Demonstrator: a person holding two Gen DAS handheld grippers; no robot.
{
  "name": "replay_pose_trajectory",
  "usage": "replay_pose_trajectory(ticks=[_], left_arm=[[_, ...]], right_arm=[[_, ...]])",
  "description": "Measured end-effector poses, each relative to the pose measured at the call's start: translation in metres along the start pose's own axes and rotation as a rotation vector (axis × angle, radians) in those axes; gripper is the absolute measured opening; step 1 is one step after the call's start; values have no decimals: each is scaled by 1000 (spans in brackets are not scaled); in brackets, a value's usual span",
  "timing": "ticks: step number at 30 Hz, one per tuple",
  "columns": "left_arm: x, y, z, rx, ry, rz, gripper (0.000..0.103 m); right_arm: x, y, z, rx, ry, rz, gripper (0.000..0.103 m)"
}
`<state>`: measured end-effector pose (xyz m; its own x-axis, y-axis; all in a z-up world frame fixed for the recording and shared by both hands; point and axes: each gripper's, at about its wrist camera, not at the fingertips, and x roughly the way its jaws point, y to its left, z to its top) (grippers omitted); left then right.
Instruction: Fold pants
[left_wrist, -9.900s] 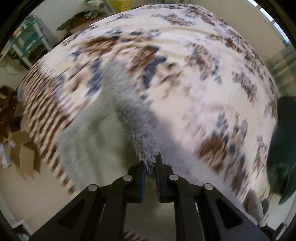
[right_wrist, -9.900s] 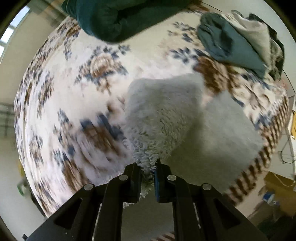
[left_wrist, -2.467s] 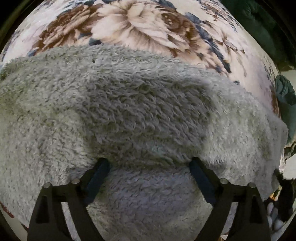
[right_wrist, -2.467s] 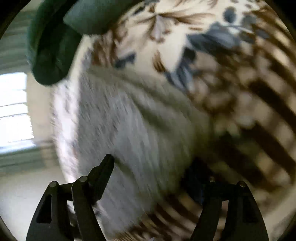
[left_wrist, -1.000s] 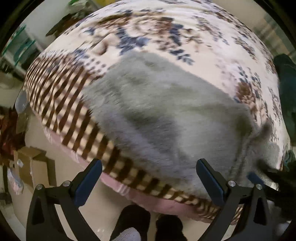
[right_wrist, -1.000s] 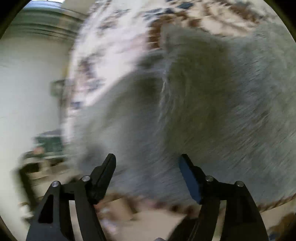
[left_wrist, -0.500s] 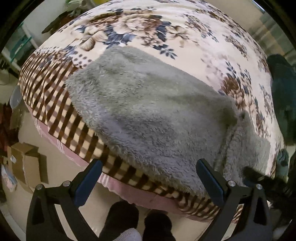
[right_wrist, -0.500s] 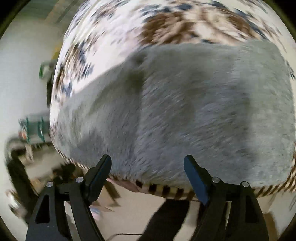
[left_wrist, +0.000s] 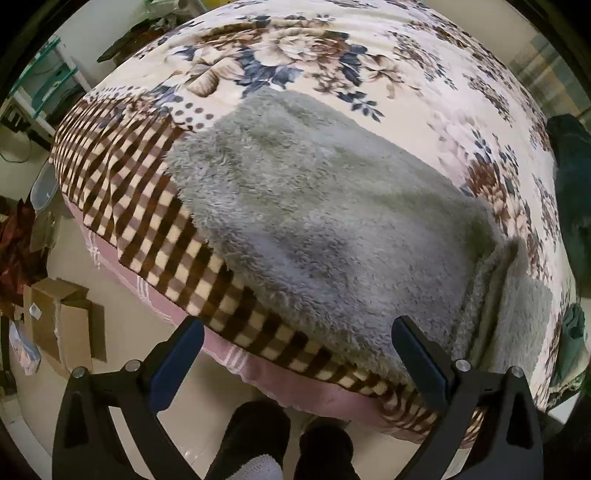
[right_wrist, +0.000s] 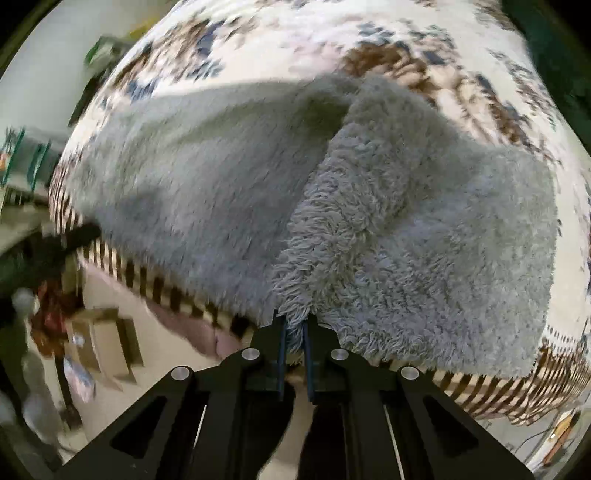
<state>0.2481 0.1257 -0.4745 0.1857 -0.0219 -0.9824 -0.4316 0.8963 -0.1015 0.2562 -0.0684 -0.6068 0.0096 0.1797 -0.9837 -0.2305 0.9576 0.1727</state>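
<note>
Now the right gripper (right_wrist: 293, 341) pinches the near edge of the fuzzy grey pants (right_wrist: 388, 206); they stretch away ahead. Beside it, the left gripper (left_wrist: 297, 360) is wide open, holding nothing.

- The left gripper (left_wrist: 297, 360) sits at the bottom of its frame with its blue-padded fingers (left_wrist: 177, 363) spread wide, nothing between them.
- The right gripper (right_wrist: 293, 341), at lower centre of its frame, has its jaws pinched together on a fold of the grey fleece pants (right_wrist: 369, 206).

Floral blanket (left_wrist: 332, 48), cardboard boxes (left_wrist: 62, 325), dark green clothes (left_wrist: 572, 177).
</note>
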Motion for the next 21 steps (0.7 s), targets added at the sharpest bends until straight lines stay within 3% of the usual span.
replay_pose_trajectory(ticks=[2, 4, 5, 7, 8, 12, 15, 18, 19, 21], left_arm=[[1, 3, 3, -16, 2, -4, 103], [-1, 5, 5, -25, -7, -13, 103], [-3, 7, 7, -28, -16, -11, 103], [-5, 11, 10, -30, -28, -5, 103], [-6, 14, 11, -35, -36, 1, 103], [-1, 26, 14, -60, -46, 22, 103], [5, 33, 17, -80, -46, 35, 103], [8, 39, 19, -82, -59, 64, 103], [8, 42, 19, -87, -63, 70, 103], [8, 48, 19, -102, -69, 67, 103]], right_arm=[[6, -4, -3, 3, 58, 16, 15], [11, -12, 5, 36, 114, 93, 38], [6, -20, 9, 76, 111, 149, 43], [-10, -43, 24, 198, 41, 225, 64], [-15, -53, 33, 250, 13, 232, 66], [-11, -73, 80, 369, -36, 108, 69], [26, -72, 116, 388, 32, -34, 69], [61, -71, 130, 397, 111, -143, 67], [63, -71, 131, 403, 90, -175, 48], [57, -73, 130, 432, 41, -228, 28]])
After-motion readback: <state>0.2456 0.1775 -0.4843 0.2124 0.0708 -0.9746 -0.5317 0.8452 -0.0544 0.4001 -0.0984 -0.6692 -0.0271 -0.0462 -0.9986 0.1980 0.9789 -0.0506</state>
